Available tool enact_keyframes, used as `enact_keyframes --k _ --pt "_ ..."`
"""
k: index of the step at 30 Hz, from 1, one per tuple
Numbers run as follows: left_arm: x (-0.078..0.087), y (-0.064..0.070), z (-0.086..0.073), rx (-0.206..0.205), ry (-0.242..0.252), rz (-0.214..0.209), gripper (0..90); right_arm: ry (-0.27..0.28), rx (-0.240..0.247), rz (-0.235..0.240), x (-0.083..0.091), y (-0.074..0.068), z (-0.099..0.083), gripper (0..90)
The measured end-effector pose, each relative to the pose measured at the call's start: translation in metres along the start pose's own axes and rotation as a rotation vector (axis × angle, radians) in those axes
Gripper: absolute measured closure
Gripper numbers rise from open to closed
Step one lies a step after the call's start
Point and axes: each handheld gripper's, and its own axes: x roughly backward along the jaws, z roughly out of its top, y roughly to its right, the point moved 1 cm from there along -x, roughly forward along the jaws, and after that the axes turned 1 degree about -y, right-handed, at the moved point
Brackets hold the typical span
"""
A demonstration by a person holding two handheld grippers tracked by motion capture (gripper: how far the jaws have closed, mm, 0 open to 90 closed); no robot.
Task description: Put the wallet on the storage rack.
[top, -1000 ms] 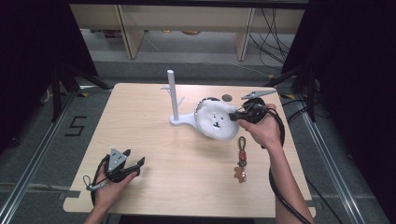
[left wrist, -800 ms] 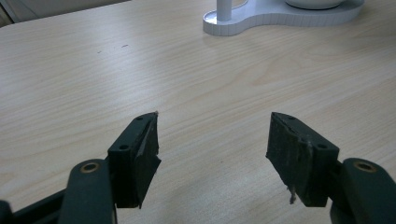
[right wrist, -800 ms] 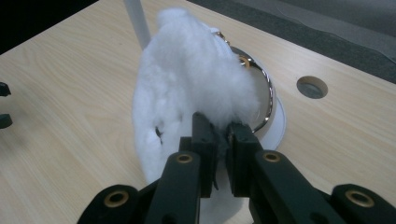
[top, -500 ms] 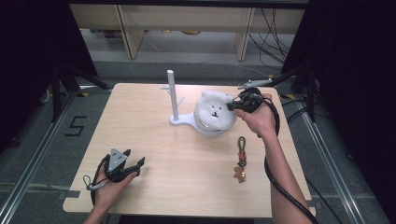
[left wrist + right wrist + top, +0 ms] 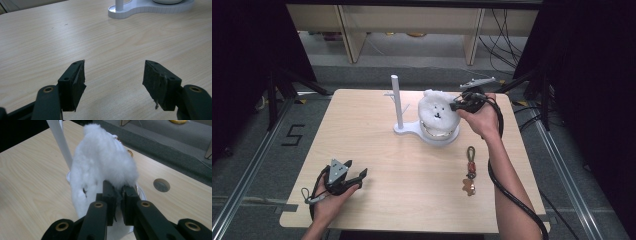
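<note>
Looks like a lab recording bay: black curtains [image 5: 242,60], floor rails [image 5: 242,175], trailing cables [image 5: 507,30], wooden counter [image 5: 362,130].

The plush toy [image 5: 438,114] is fluffy white with small dark face marks. The stand [image 5: 399,107] is plain white. Both grippers [image 5: 460,104] [image 5: 113,82] are black. The table [image 5: 377,150] is pale wood-grained. The keychain [image 5: 470,171] is brown and reddish.

In the right gripper view, the white plush toy [image 5: 100,170] hides most of the stand [image 5: 58,142], whose post is cut off by the top edge. The left gripper view crops that stand [image 5: 150,7] at the top. In the high view, the keychain [image 5: 470,172] on the bench [image 5: 377,145] is too small to read.
</note>
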Motion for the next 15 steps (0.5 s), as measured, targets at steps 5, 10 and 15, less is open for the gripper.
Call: enact_keyframes --k 5,10,15 --pt "0.0 0.0 0.0 0.001 0.0 -0.001 33.5 -0.008 -0.012 -0.004 -0.007 0.001 0.001 84.4" --pt "0.0 0.0 0.0 0.001 0.0 -0.001 33.5 -0.01 0.006 -0.022 -0.014 0.003 0.0 84.4" --pt "0.0 0.0 0.0 0.002 0.002 -0.002 33.5 -0.026 0.0 -0.049 -0.025 0.003 -0.005 84.3"
